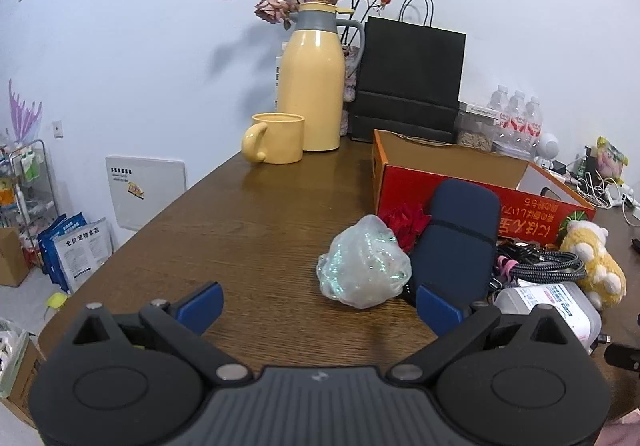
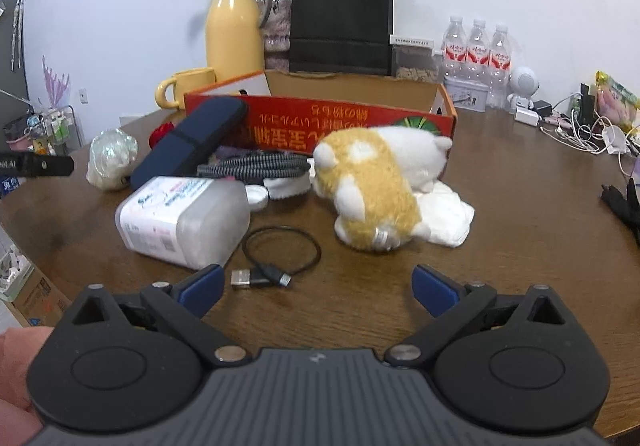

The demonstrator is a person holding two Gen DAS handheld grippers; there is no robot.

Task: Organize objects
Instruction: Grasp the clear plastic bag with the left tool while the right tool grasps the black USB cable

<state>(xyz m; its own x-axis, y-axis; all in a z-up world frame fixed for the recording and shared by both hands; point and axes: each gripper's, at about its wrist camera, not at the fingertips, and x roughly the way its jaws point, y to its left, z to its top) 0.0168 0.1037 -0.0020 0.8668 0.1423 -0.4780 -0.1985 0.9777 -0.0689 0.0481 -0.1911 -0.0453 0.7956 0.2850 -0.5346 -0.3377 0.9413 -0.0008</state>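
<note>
My left gripper (image 1: 319, 306) is open and empty above the brown table (image 1: 248, 214), with a crumpled clear plastic bag (image 1: 364, 262) just ahead of its right finger. A dark blue case (image 1: 460, 234) leans behind the bag. My right gripper (image 2: 318, 292) is also open and empty, low over the table. Ahead of it lie a black USB cable (image 2: 276, 258), a clear plastic bottle (image 2: 184, 218) on its side and a yellow-and-white plush toy (image 2: 372, 186) on a white cloth (image 2: 448, 214). An open red cardboard box (image 2: 320, 122) stands behind them.
A yellow jug (image 1: 314, 82), a yellow mug (image 1: 278, 138) and a black paper bag (image 1: 408, 74) stand at the table's back. Braided cables (image 2: 256, 166) lie by the box. Water bottles (image 2: 476, 50) and charger wires (image 2: 580, 130) crowd the right. The table's left edge (image 1: 132, 246) drops to floor clutter.
</note>
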